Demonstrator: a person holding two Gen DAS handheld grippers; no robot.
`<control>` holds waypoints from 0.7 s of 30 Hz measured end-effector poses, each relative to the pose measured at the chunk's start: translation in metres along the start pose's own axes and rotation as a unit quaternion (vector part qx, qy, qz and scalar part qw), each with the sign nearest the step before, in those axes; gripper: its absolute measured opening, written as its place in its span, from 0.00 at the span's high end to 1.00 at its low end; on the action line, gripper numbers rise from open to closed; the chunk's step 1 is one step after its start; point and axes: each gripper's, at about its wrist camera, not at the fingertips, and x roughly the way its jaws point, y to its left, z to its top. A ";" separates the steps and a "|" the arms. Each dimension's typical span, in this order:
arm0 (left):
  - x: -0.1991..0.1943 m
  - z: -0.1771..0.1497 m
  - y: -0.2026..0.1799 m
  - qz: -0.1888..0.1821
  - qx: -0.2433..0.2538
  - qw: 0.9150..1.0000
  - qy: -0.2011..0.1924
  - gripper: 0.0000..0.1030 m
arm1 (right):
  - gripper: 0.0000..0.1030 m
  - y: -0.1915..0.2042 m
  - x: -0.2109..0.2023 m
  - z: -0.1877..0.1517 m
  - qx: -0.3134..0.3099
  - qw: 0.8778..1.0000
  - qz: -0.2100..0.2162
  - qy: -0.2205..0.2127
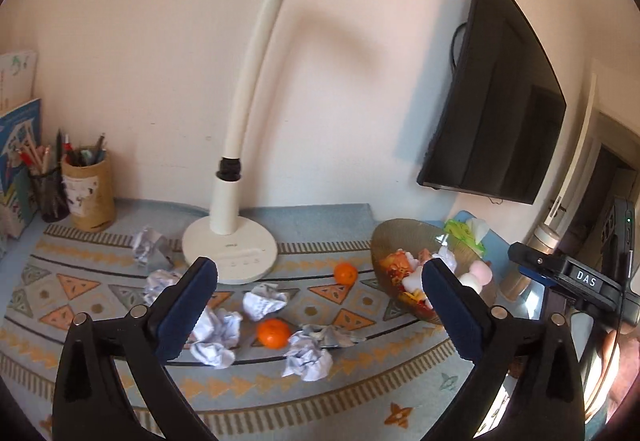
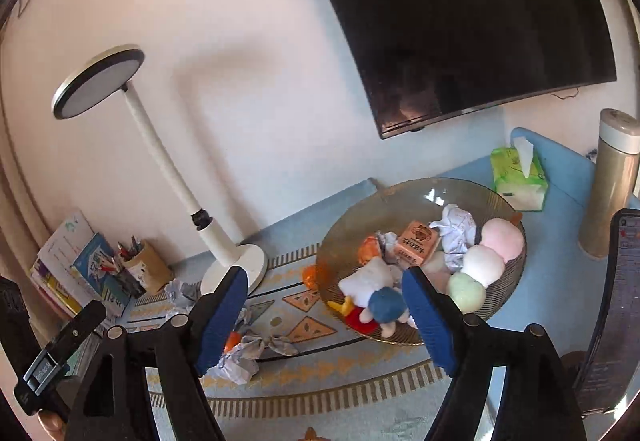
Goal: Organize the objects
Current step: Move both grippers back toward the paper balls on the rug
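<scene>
Several crumpled paper balls [image 1: 265, 300] and two tangerines, one near [image 1: 273, 333] and one farther [image 1: 345, 273], lie on the patterned mat [image 1: 100, 283]. A glass bowl [image 2: 400, 201] at the right holds a plush duck [image 2: 376, 293], a pastel plush skewer [image 2: 484, 261], a small orange box [image 2: 416, 247] and a paper ball [image 2: 454, 231]. My left gripper [image 1: 320, 281] is open and empty above the papers. My right gripper [image 2: 324, 289] is open and empty, just before the bowl's near rim.
A white desk lamp [image 1: 230, 245] stands at the back middle. Pen holders [image 1: 86, 193] and books [image 2: 64, 265] are at the far left. A tissue pack [image 2: 518, 177] and a thermos [image 2: 612, 185] stand right of the bowl. A dark monitor [image 2: 460, 21] hangs on the wall.
</scene>
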 end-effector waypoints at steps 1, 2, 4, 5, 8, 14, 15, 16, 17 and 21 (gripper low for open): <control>-0.010 -0.004 0.015 0.028 -0.006 1.000 -0.005 0.00 | 0.13 0.010 0.006 -0.010 -0.011 1.000 0.007 0.006; -0.018 -0.011 0.029 0.054 -0.014 0.998 -0.005 0.00 | 0.13 0.019 0.014 -0.020 -0.021 1.000 0.012 0.016; -0.026 -0.028 0.061 0.093 -0.035 0.995 0.008 0.00 | 0.13 0.034 0.035 -0.047 -0.045 0.998 0.009 0.032; -0.027 -0.039 0.076 0.113 -0.044 0.992 0.017 0.01 | 0.13 0.040 0.047 -0.061 -0.057 0.997 0.006 0.041; -0.016 -0.072 0.112 0.162 -0.068 0.983 0.051 0.01 | 0.13 0.042 0.081 -0.102 -0.068 0.995 0.011 0.077; -0.001 -0.107 0.131 0.183 -0.080 0.977 0.075 0.01 | 0.11 0.043 0.105 -0.124 -0.080 0.990 -0.005 0.113; -0.004 -0.107 0.128 0.184 -0.072 0.978 0.064 0.01 | 0.11 0.045 0.108 -0.125 -0.082 0.989 -0.010 0.124; -0.004 -0.109 0.126 0.189 -0.066 0.978 0.062 0.01 | 0.11 0.047 0.111 -0.127 -0.089 0.987 -0.015 0.134; -0.003 -0.109 0.124 0.187 -0.060 0.978 0.067 0.01 | 0.11 0.050 0.113 -0.128 -0.097 0.985 -0.021 0.140; -0.003 -0.109 0.119 0.179 -0.047 0.980 0.074 0.01 | 0.11 0.063 0.112 -0.135 -0.138 0.981 -0.034 0.135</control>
